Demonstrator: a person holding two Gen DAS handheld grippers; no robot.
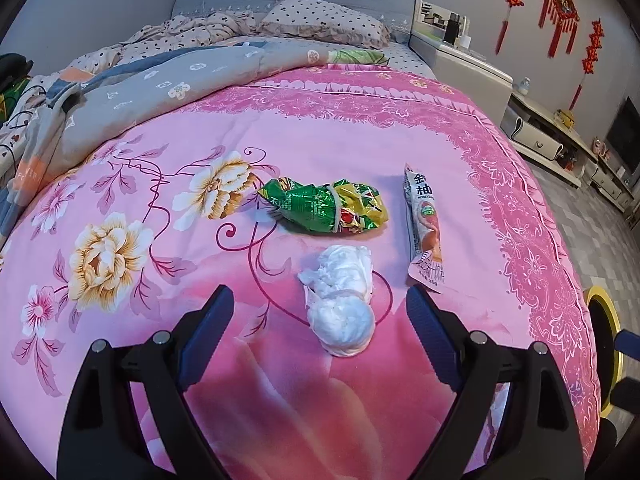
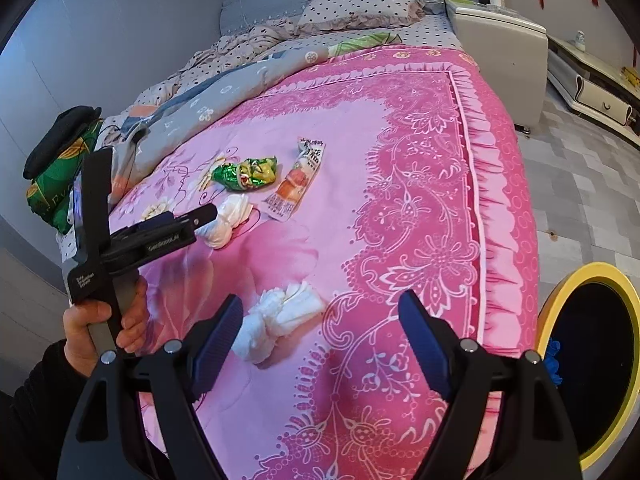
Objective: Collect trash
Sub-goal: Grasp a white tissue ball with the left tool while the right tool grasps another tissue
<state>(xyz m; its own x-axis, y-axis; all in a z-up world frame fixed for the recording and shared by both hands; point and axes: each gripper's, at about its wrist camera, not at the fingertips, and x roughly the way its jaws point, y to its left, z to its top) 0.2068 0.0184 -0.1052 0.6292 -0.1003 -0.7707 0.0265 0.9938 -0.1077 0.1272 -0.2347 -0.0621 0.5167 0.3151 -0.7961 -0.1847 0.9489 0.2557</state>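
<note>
Trash lies on a pink floral bedspread (image 1: 280,128). A crumpled white tissue wad (image 1: 342,304) sits just ahead of my open, empty left gripper (image 1: 320,300), between its fingertips. Beyond it lie a crushed green and yellow snack bag (image 1: 324,208) and a long orange and white wrapper (image 1: 426,228). In the right wrist view my right gripper (image 2: 320,312) is open and empty above a second white tissue wad (image 2: 280,320). There the left gripper (image 2: 200,216) hovers by the first tissue (image 2: 228,224), with the snack bag (image 2: 246,174) and wrapper (image 2: 296,180) farther off.
A yellow-rimmed bin (image 2: 592,364) with a dark inside stands on the floor at the bed's right edge; it also shows in the left wrist view (image 1: 604,344). A grey quilt (image 1: 160,80) and spotted pillows (image 1: 320,20) lie at the head. A white nightstand (image 2: 496,36) is beyond.
</note>
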